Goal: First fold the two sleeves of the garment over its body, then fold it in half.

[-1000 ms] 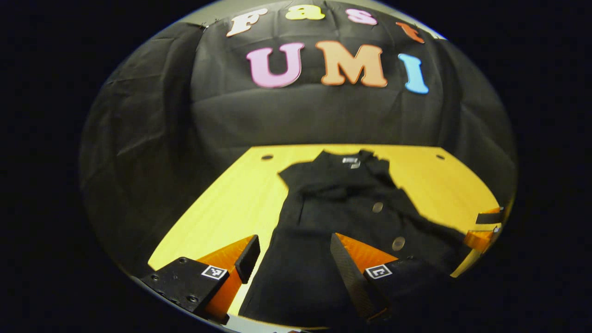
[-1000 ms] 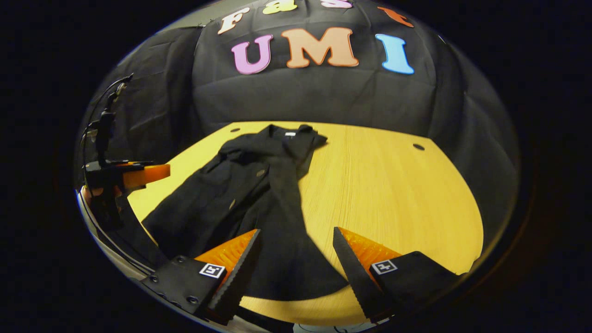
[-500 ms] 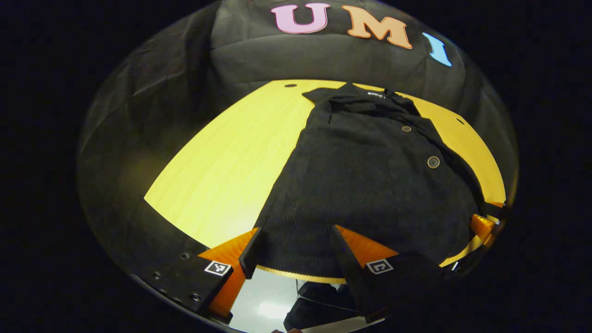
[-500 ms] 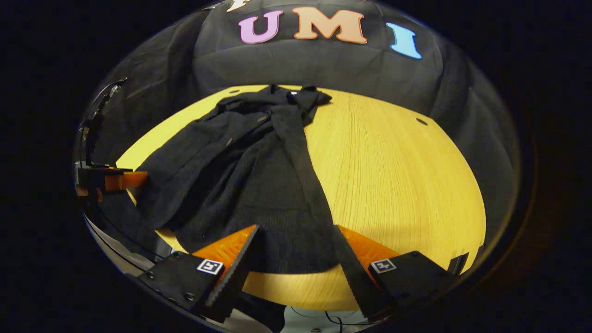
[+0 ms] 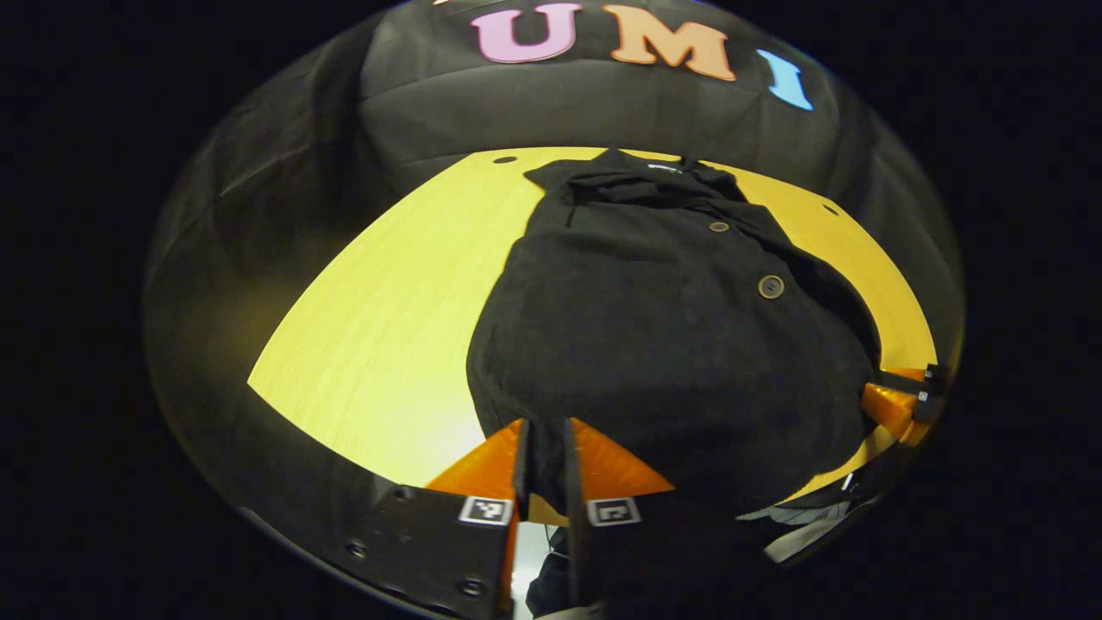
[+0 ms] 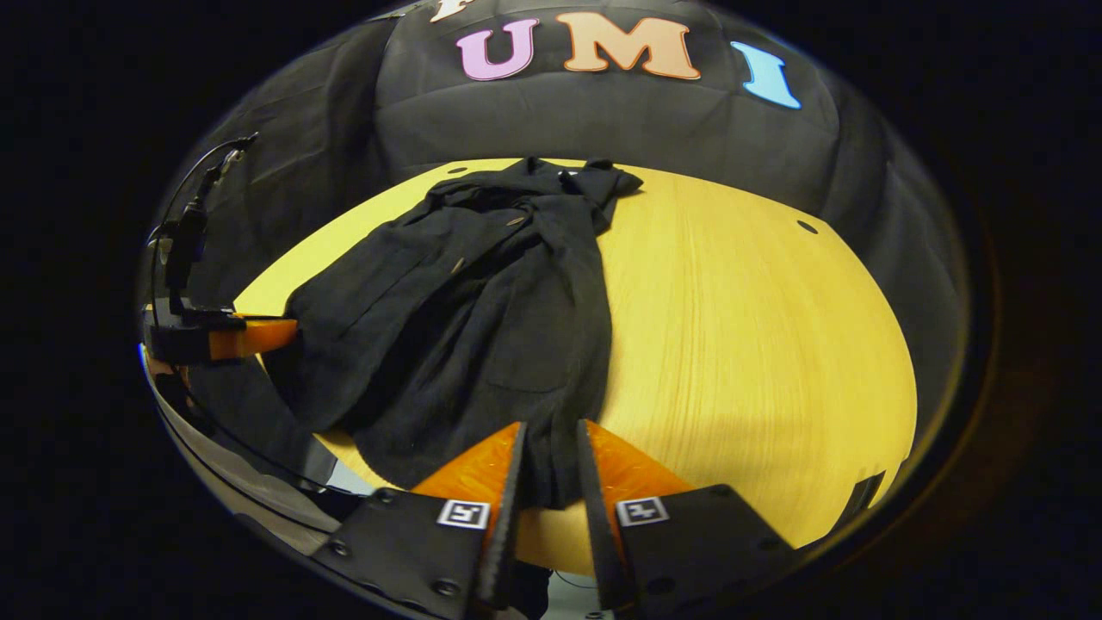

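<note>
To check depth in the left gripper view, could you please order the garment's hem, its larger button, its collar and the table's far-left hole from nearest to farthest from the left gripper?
From the left gripper:
1. Hem, between its fingers.
2. Larger button, right of centre.
3. Collar and far-left hole: too close to call.

Both cameras sit low at the near edge of the table (image 5: pixel 379 344), each riding just behind its own claw and facing across the tabletop to the booth's cloth wall. The left gripper view looks along the left claw (image 5: pixel 544 448), close over the hem of the black jacket (image 5: pixel 654 344). The right gripper view looks along the right claw (image 6: pixel 551 452) from farther right. Both share the jacket (image 6: pixel 465 319), the table (image 6: pixel 758 344) and the wall; the right gripper view also catches the left claw (image 6: pixel 250 336) beyond the jacket's left edge.
</note>
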Demonstrator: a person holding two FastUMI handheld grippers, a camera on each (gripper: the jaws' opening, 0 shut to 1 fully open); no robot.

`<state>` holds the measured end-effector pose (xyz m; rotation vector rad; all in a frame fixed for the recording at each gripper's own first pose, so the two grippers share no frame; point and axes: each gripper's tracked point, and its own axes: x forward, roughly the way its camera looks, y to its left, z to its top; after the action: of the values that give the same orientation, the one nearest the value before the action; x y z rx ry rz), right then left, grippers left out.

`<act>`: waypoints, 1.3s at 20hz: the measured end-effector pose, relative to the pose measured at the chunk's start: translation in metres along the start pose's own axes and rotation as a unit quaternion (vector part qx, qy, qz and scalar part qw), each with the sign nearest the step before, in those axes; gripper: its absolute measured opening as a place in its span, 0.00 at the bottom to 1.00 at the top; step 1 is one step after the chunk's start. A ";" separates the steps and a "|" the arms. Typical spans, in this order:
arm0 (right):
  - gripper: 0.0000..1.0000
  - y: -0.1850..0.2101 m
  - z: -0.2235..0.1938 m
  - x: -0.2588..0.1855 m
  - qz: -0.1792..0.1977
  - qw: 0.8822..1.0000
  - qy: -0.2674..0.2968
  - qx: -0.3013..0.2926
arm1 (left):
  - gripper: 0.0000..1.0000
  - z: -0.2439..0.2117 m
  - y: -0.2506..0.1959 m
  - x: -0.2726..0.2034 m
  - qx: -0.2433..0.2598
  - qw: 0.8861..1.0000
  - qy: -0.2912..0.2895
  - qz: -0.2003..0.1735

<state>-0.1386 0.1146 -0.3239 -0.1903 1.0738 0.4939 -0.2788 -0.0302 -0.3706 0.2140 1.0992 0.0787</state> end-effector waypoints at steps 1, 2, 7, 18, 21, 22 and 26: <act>0.22 0.001 0.000 -0.002 0.000 1.000 0.005 0.003 | 0.05 0.001 0.000 0.000 0.014 1.000 0.002 0.004; 0.18 0.001 0.002 -0.002 0.003 1.000 0.010 0.004 | 0.02 0.000 0.001 0.000 0.022 1.000 0.006 0.006; 0.10 0.007 0.045 -0.015 0.026 0.999 -0.018 0.015 | 0.00 0.020 0.005 -0.008 -0.025 1.000 0.006 -0.006; 0.09 -0.025 0.225 0.016 0.051 0.990 -0.114 0.065 | 0.00 0.223 0.012 0.014 -0.101 0.979 -0.162 -0.074; 0.09 -0.048 0.296 0.035 0.026 0.987 -0.153 0.034 | 0.00 0.299 0.017 0.037 -0.116 0.966 -0.215 -0.082; 0.09 -0.053 0.320 0.042 0.022 0.985 -0.168 0.032 | 0.00 0.325 0.018 0.045 -0.122 0.960 -0.237 -0.082; 0.09 -0.083 0.418 0.075 -0.006 0.975 -0.221 0.031 | 0.00 0.407 0.016 0.100 -0.147 0.949 -0.270 -0.067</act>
<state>0.2616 0.2240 -0.1993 -0.0274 0.6508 0.4647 0.1299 -0.0517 -0.2771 -0.1077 0.5418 0.0569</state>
